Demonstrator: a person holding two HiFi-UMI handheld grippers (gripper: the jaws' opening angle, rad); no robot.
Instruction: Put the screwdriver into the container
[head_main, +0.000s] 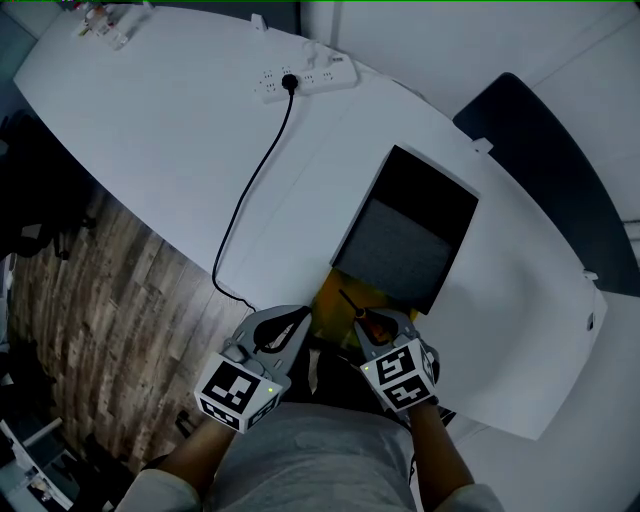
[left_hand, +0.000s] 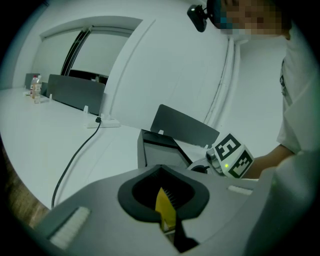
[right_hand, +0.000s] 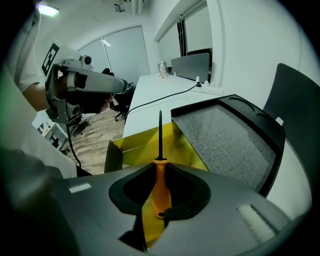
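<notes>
Clamped by its orange handle in my right claw, the screwdriver, surely light, stiff and slick, points its thin shaft over the yellow container, whose near wall my left claw pinches, a black tray beyond.

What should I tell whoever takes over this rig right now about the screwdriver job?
Left gripper: shut on a wall of the yellow container, steadying it.
Right gripper: shut on the orange handle of the screwdriver, shaft pointing forward over the container's open inside.
Where things are: the container sits at the near edge of the table, against a black tray.
Done: screwdriver picked up and brought to the container.
Left: lower it into the container, open the right gripper, then probably let go of the wall.
</notes>
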